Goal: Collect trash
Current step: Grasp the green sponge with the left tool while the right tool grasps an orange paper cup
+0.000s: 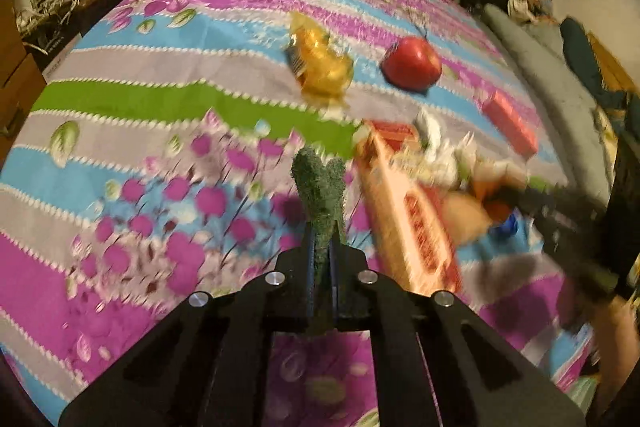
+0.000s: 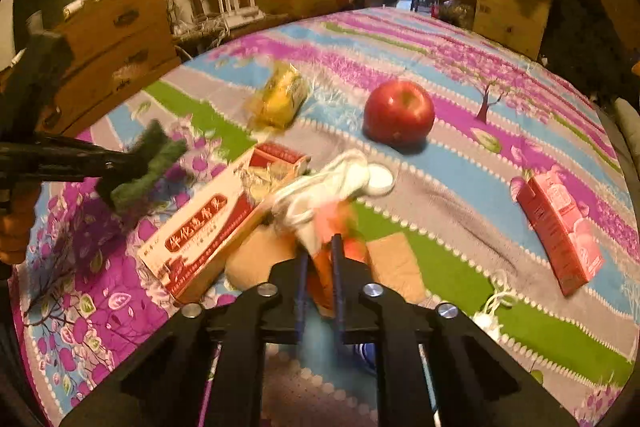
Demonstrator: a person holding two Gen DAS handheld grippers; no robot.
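Both grippers clamped on trash above a striped floral bedsheet [image 1: 132, 99].

The left gripper [image 1: 320, 239] has its jaws pressed on a green, rough scrubbing pad [image 1: 318, 187] that sticks out ahead of them. The right gripper [image 2: 320, 259] pinches a crumpled orange-and-white plastic wrapper [image 2: 328, 195], blurred. Beyond the right jaws lie a red apple [image 2: 399, 113] and a yellow snack packet [image 2: 280, 99]; a long red-and-white carton [image 2: 212, 223] lies just to their left, a pink carton [image 2: 560, 223] well off to their right.
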